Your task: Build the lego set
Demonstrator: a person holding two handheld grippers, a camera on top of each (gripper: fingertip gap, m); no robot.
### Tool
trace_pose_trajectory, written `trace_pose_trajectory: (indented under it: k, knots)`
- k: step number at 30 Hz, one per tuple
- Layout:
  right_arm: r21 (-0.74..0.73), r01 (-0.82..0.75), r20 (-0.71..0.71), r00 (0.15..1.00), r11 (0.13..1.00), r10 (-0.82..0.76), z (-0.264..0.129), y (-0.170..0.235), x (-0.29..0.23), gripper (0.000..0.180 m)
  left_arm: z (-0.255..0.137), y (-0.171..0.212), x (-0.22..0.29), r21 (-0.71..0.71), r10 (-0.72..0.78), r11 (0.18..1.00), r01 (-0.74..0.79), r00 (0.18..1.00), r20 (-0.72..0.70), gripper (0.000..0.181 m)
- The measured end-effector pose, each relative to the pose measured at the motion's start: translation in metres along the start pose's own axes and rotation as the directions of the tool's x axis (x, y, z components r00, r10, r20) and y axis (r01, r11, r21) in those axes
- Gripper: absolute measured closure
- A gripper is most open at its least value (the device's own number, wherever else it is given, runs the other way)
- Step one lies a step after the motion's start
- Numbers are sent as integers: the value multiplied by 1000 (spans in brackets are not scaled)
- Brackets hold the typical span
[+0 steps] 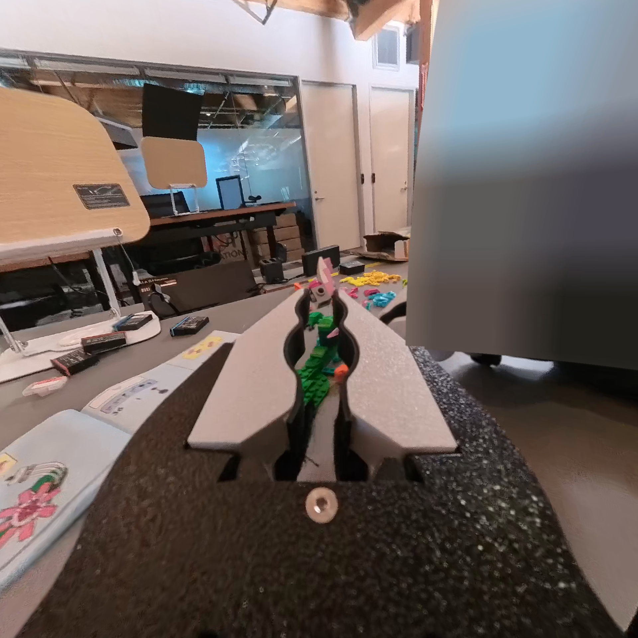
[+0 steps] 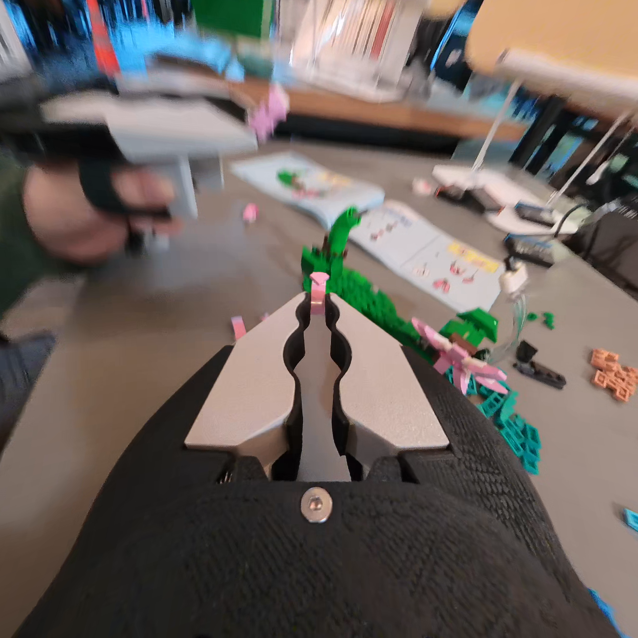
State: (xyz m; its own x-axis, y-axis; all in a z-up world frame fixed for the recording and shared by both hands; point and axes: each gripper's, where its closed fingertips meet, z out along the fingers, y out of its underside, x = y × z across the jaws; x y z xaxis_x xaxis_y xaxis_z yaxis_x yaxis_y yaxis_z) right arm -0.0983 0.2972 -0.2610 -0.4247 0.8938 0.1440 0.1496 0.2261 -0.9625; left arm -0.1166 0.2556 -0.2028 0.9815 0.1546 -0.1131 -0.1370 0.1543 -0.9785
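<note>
My left gripper point(image 1: 321, 294) is shut on a pink and white petal piece point(image 1: 325, 272) with a small grey block point(image 1: 319, 295) on it, held above the table. The green Lego stem build point(image 1: 312, 374) shows through the gap between its fingers. My right gripper point(image 2: 318, 297) is shut on a small pink piece point(image 2: 317, 286), close in front of the green build point(image 2: 348, 276). In the right wrist view the left gripper point(image 2: 155, 131) is blurred at upper left, held by a hand point(image 2: 79, 214), with its pink piece point(image 2: 269, 114) at the tip.
A finished pink flower point(image 2: 459, 362) lies beside teal pieces point(image 2: 511, 424). Tan pieces point(image 2: 614, 376), black parts point(image 2: 538, 369) and an open instruction booklet point(image 2: 431, 255) lie on the grey table point(image 2: 172, 310). Yellow point(image 1: 373, 278) and cyan piles point(image 1: 383, 298) lie farther off. A lamp base point(image 1: 51, 345) stands at the left.
</note>
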Motion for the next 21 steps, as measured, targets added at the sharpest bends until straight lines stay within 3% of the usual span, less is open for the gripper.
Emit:
trace_pose_trajectory:
  k: [4, 10, 13, 16, 19, 21]
  knots:
    - [111, -61, -23, 998, 992, 64, -4, -16, 3, 173, 2, 4, 4, 38, -87, 995, 87, 996, -7, 170]
    - [249, -105, -28, 993, 963, 115, -12, -37, 5, 174, -4, -7, -2, 118, -100, 988, 96, 995, 27, 170]
    - [362, -207, 61, 978, 909, 198, -13, -54, -1, 173, -1, -10, 6, 142, -164, 976, 168, 986, -42, 170]
    - [462, -499, 325, 865, 734, 383, -21, -77, -9, 173, -1, -10, 4, 151, -182, 971, 186, 982, -42, 170]
    - [425, -769, 577, 636, 477, 511, -31, -89, -4, 173, -1, -11, 6, 156, -170, 972, 175, 984, -49, 170]
    - [373, -862, 684, 506, 344, 526, -36, -93, -2, 173, -1, -12, 8, 158, -156, 974, 162, 986, -50, 170]
